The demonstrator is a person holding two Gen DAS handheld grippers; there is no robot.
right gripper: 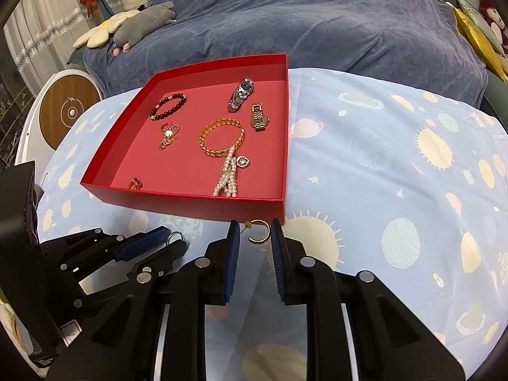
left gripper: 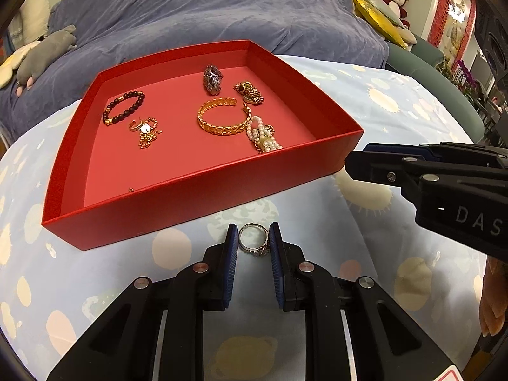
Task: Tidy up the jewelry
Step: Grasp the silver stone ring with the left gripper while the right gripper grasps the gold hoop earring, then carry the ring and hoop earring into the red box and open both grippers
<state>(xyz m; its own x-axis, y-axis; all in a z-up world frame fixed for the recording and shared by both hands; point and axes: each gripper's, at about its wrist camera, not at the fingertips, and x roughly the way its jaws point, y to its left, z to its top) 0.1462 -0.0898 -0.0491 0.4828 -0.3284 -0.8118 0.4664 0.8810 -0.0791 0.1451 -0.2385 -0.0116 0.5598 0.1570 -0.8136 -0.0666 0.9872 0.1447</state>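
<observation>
Left wrist view: left tongs [left gripper: 253, 241] clamped on ring [left gripper: 254, 243].
Right tongs [right gripper: 254, 235]: clamped on gold earring [right gripper: 260, 231].
Next move: likely carry both into red tray [right gripper: 197, 198].

Red cardboard tray [left gripper: 197, 171] w/ pink-red floor; gold leaf-pattern bangle [left gripper: 222, 115], dark-bead bracelet [left gripper: 123, 108], white pearl strand [left gripper: 262, 135]. Pale-blue planet-and-sun print bedsheet [right gripper: 397, 158]; slate-blue blanket [right gripper: 317, 16].

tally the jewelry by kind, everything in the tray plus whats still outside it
watches: 2 (silver watch, gold watch)
bracelets: 3 (bead bracelet, gold bangle, pearl bracelet)
rings: 2 (silver ring, small ring)
earrings: 1 (gold hoop earring)
chain tangles: 1 (gold chain tangle)
total: 9
</observation>
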